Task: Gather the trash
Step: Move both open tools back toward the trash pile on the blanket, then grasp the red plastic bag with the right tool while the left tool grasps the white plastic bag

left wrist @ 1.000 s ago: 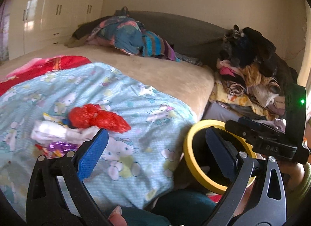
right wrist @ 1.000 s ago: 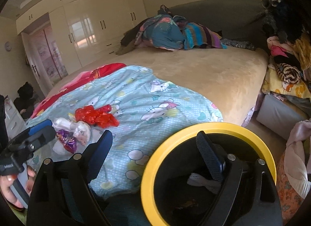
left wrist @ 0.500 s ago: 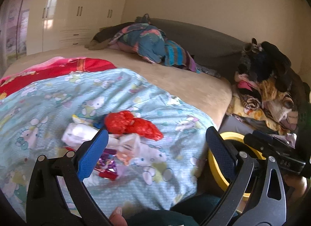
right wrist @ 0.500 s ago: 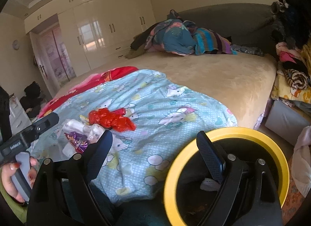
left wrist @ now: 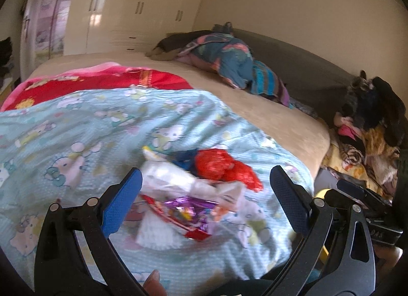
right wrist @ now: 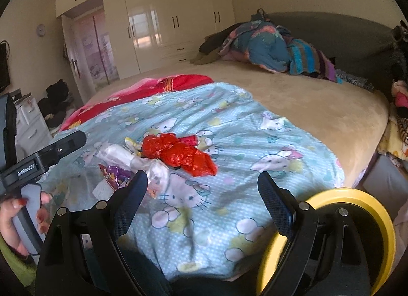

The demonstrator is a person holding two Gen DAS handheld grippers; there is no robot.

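Note:
A small heap of trash lies on the light blue cartoon-cat blanket (left wrist: 76,128): a crumpled red wrapper (left wrist: 224,168), clear plastic (left wrist: 173,178) and a purple foil wrapper (left wrist: 188,206). My left gripper (left wrist: 204,204) is open and empty, its fingers just in front of the heap. My right gripper (right wrist: 201,201) is open and empty, nearer than the red wrapper (right wrist: 178,153) and purple foil (right wrist: 117,176). A yellow-rimmed bin (right wrist: 367,219) stands on the floor at the bed's right corner, beside the right gripper.
The bed has a beige cover (right wrist: 318,107), a red blanket (right wrist: 158,87) and a bundle of clothes (right wrist: 275,49) at the far end. A pile of clothes (left wrist: 369,138) sits right of the bed. Cream wardrobes (right wrist: 173,23) line the far wall.
Both grippers have swung left, away from the yellow bin and toward the trash heap. The left gripper is now close in front of the heap. Both stay open.

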